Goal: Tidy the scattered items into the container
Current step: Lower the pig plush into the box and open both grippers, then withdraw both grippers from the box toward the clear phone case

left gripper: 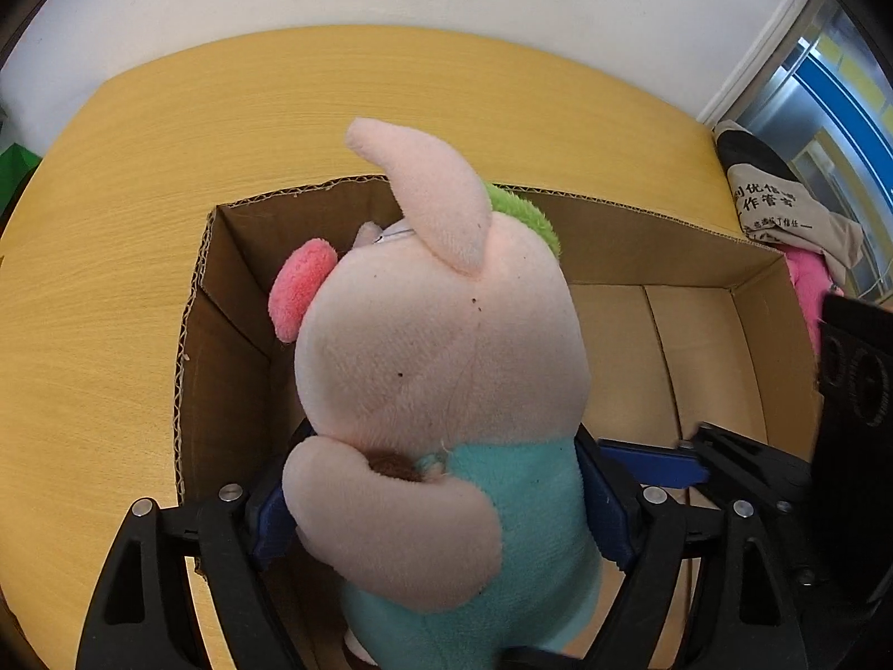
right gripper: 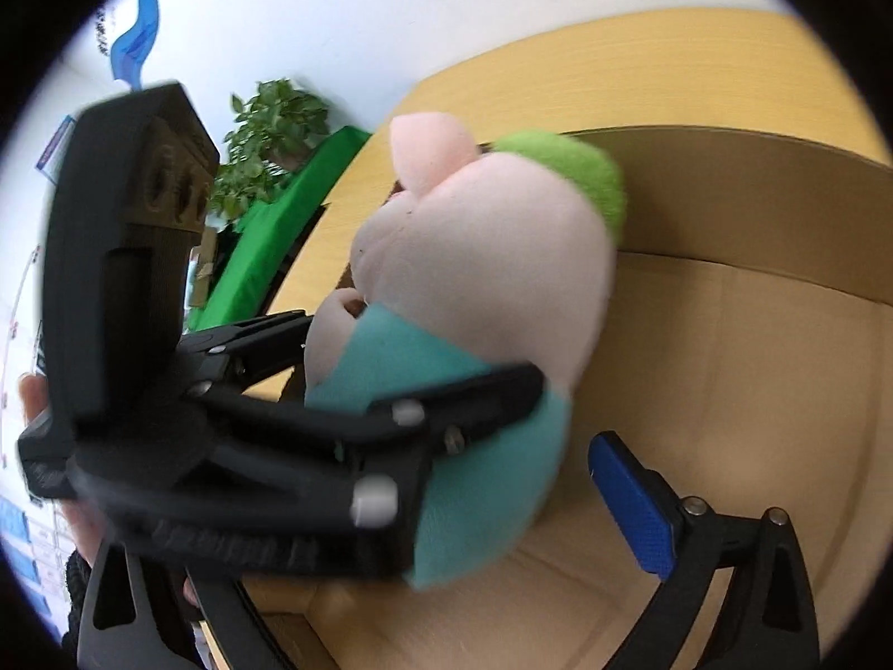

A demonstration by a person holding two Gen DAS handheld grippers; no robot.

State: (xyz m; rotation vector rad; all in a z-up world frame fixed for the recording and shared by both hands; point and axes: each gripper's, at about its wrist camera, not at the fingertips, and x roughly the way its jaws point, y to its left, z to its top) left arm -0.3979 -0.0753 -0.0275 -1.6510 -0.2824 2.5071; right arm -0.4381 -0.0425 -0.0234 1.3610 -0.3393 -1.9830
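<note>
A pale pink plush toy (left gripper: 441, 346) with a teal body, a green tuft and a pink ear stands upright in the open cardboard box (left gripper: 697, 257). My left gripper (left gripper: 441, 502) is shut on its teal body, one blue pad against each side. The right wrist view shows the plush toy (right gripper: 480, 257) and the left gripper (right gripper: 363, 368) clamped across it from the left. My right gripper (right gripper: 446, 513) is open just below. Its right fingertip pad (right gripper: 630, 502) stands apart from the toy, over the box (right gripper: 753, 335) floor. Its other finger is hidden behind the left gripper.
The box sits on a yellow wooden table (left gripper: 167, 167) by a white wall. Past the box's right end lie a beige printed bag (left gripper: 781, 212) and something pink and fluffy (left gripper: 806, 279). A potted plant (right gripper: 273, 134) and green cloth (right gripper: 279, 234) stand beyond the table's edge.
</note>
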